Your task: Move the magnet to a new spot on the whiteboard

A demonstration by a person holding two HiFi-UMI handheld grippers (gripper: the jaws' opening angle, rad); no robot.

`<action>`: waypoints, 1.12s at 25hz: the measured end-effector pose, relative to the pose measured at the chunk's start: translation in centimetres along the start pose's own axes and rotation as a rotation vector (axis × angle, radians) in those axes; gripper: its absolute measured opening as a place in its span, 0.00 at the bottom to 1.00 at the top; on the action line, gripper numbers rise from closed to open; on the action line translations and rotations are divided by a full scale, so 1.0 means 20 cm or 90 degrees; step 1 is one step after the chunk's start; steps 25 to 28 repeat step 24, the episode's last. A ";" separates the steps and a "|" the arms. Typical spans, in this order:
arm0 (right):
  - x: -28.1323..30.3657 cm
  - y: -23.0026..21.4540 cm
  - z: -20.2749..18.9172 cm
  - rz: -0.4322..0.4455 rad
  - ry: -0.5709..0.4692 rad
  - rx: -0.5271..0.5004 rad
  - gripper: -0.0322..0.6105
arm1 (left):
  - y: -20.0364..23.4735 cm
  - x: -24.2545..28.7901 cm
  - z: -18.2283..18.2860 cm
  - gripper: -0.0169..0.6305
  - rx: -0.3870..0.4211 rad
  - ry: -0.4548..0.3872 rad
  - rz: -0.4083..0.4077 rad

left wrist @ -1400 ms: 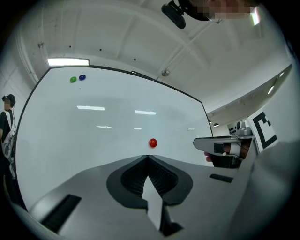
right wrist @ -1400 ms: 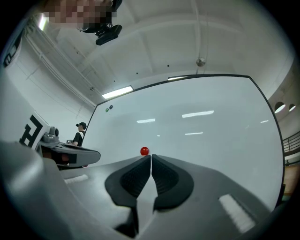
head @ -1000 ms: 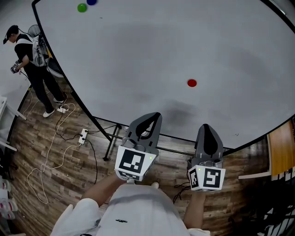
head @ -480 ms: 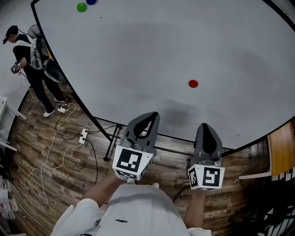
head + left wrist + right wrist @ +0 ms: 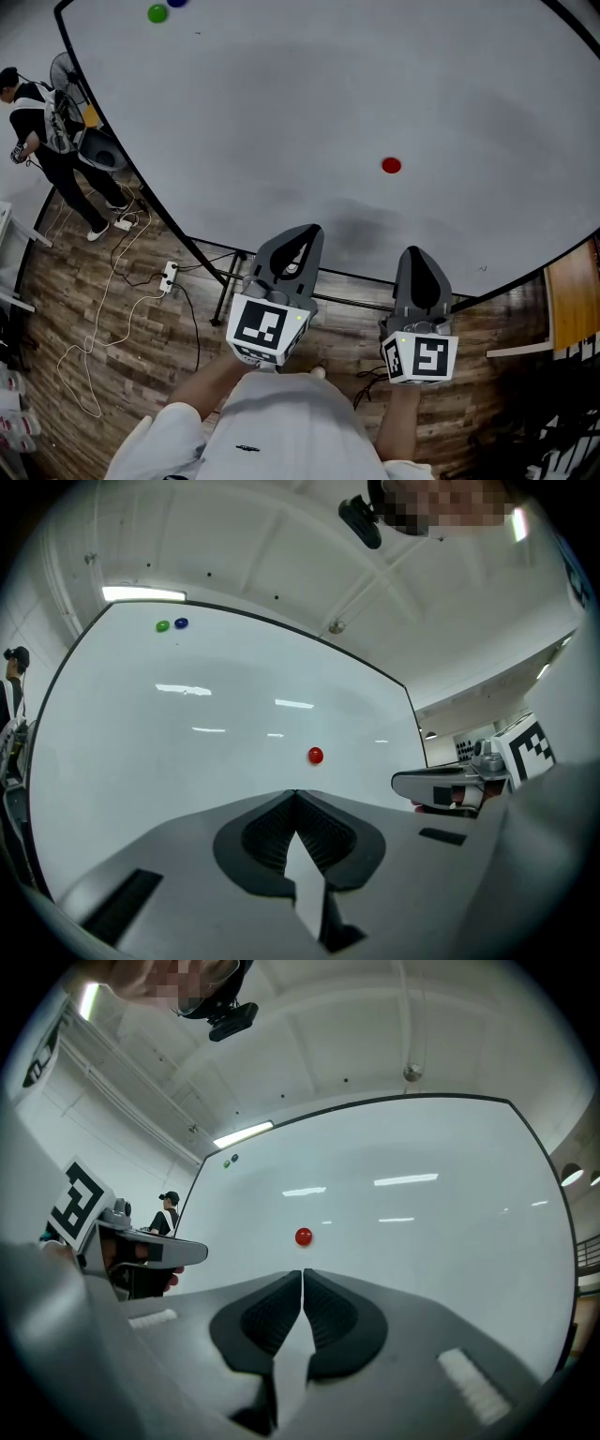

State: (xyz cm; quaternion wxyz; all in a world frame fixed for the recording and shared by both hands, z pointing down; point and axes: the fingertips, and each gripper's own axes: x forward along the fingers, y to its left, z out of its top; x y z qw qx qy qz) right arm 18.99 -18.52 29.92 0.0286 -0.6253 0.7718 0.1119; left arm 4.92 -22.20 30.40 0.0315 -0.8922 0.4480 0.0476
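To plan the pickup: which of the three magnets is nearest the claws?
The red magnet, standing alone; the green magnet and blue magnet sit together in the far upper corner.

We appear to be in a lab or studio hall. A large whiteboard [image 5: 328, 103] stands on wood-plank flooring [image 5: 141, 375], cables [image 5: 194, 323] and a power strip [image 5: 170, 275] trail below, a strip light [image 5: 143, 593] glows overhead, and another person [image 5: 42, 136] stands nearby.

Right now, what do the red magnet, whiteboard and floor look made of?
Small red round magnet: likely a glossy plastic shell, given its even colour and slight sheen.
Large white whiteboard: smooth, glossy coated panel that shows mirror-like light streaks.
Brown plank floor: wood or wood-look laminate; grain and seams show.
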 end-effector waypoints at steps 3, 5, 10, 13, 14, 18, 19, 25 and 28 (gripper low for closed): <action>0.01 0.00 0.00 0.003 0.003 0.002 0.06 | 0.00 0.01 0.00 0.04 -0.004 -0.002 -0.004; 0.02 0.00 0.00 0.004 0.003 0.006 0.06 | 0.00 0.01 0.01 0.04 -0.005 -0.003 -0.006; 0.02 0.03 0.00 0.006 0.003 0.003 0.06 | 0.02 0.00 0.01 0.04 -0.003 -0.002 -0.008; 0.04 0.02 -0.01 0.004 0.005 0.004 0.06 | 0.03 0.02 -0.01 0.04 -0.005 0.000 -0.007; 0.04 0.02 -0.01 0.003 0.005 0.004 0.06 | 0.03 0.02 -0.02 0.04 -0.006 0.001 -0.007; 0.04 0.01 -0.01 0.002 0.004 0.005 0.06 | 0.02 0.02 -0.01 0.04 -0.003 -0.002 -0.007; 0.03 0.01 -0.01 0.003 0.003 0.005 0.06 | 0.01 0.02 0.00 0.04 -0.001 -0.003 -0.007; 0.03 0.01 0.00 0.006 0.004 0.003 0.06 | 0.01 0.03 0.02 0.04 0.002 -0.003 -0.005; 0.03 0.01 0.00 0.006 0.004 0.003 0.06 | 0.01 0.03 0.02 0.04 0.002 -0.003 -0.005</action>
